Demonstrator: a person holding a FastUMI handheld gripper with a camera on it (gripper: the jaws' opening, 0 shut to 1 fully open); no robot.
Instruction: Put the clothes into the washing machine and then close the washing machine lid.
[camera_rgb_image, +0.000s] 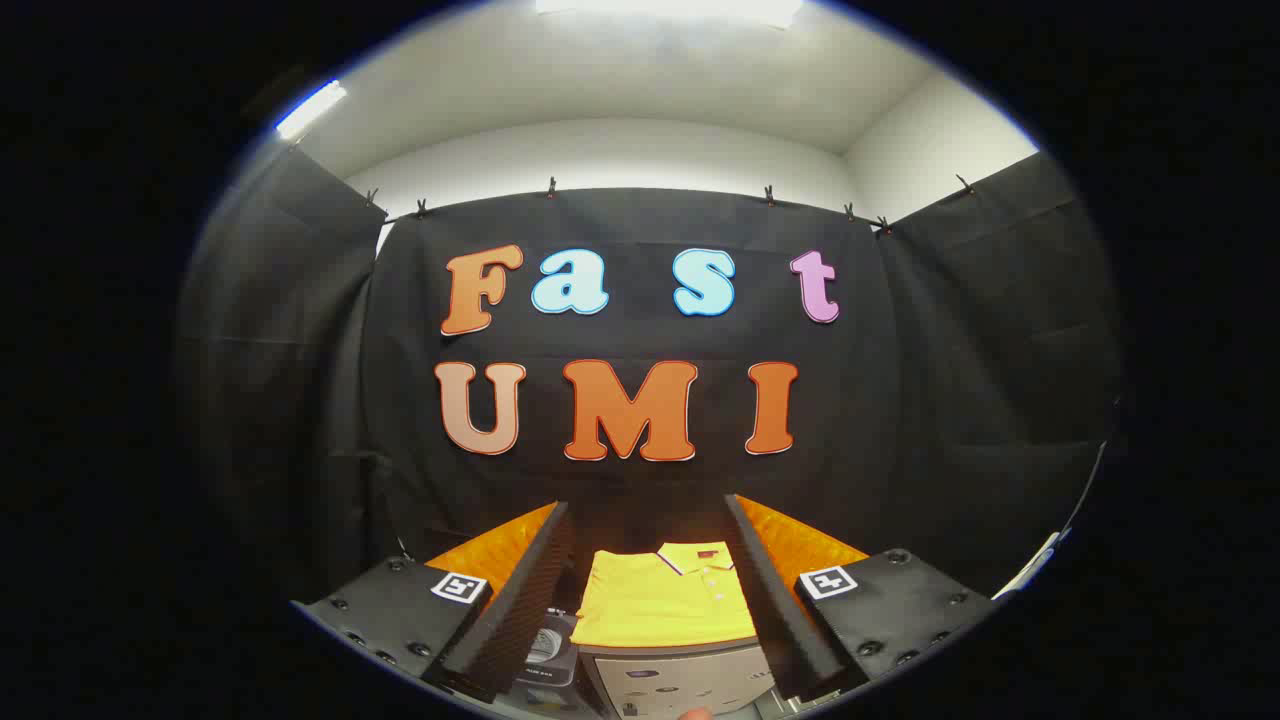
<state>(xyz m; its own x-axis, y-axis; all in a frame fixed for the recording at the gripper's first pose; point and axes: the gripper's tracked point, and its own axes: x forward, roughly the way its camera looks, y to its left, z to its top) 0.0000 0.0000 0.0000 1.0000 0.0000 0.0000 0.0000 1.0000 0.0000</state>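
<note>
A folded yellow polo shirt (662, 603) lies on top of a small light-grey washing machine (680, 680), whose front panel shows just below it. My gripper (650, 600) stands open above them, its two black ribbed fingers (520, 600) spread wide. The shirt sits in the gap between the fingers and a little ahead of them, touching neither. The machine's lid and opening are hidden under the shirt.
A small dark object (548, 648) sits beside the machine's left side, close to the left finger. The black cloth wall (620, 480) hangs just behind the machine. White room walls and a ceiling light rise above the cloth.
</note>
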